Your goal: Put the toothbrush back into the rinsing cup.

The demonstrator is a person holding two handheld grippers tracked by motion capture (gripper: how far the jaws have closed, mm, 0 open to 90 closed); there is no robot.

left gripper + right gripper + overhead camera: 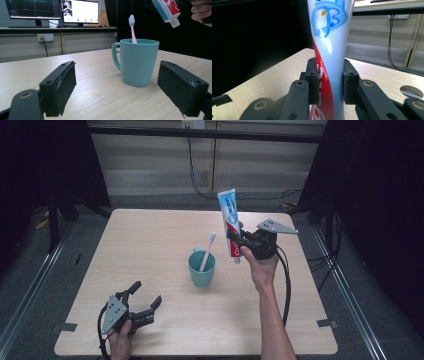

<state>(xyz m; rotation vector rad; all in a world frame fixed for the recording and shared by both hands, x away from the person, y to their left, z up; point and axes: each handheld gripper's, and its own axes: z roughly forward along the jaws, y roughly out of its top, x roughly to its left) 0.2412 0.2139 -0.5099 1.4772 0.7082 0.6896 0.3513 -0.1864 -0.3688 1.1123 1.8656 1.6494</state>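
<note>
Nearest me in the high view, at the bottom left, my left hand rests low over the front edge of a pale wooden table, holding my left gripper. Its two black jaws stand wide apart with only bare tabletop between them. In the left gripper view those jaws frame a teal mug that stands upright a little farther on, not touching either pad.

Moving away from me, the mug sits near the middle of the table. A pink toothbrush stands in it, bristle head up, leaning toward the right side of the rim.

Just beyond and to the right of the mug, my right hand is raised above the table and holds my right gripper. Its jaws are clamped on a toothpaste tube, white and blue with a red band. In the right gripper view the two pads press the tube's lower part from either side. The tube stands nearly upright in the air, cap end down and flat end up, clear of the tabletop, its cap near the mug's right side.

Farthest off, beyond the table, cables hang down a light panelled wall.
</note>
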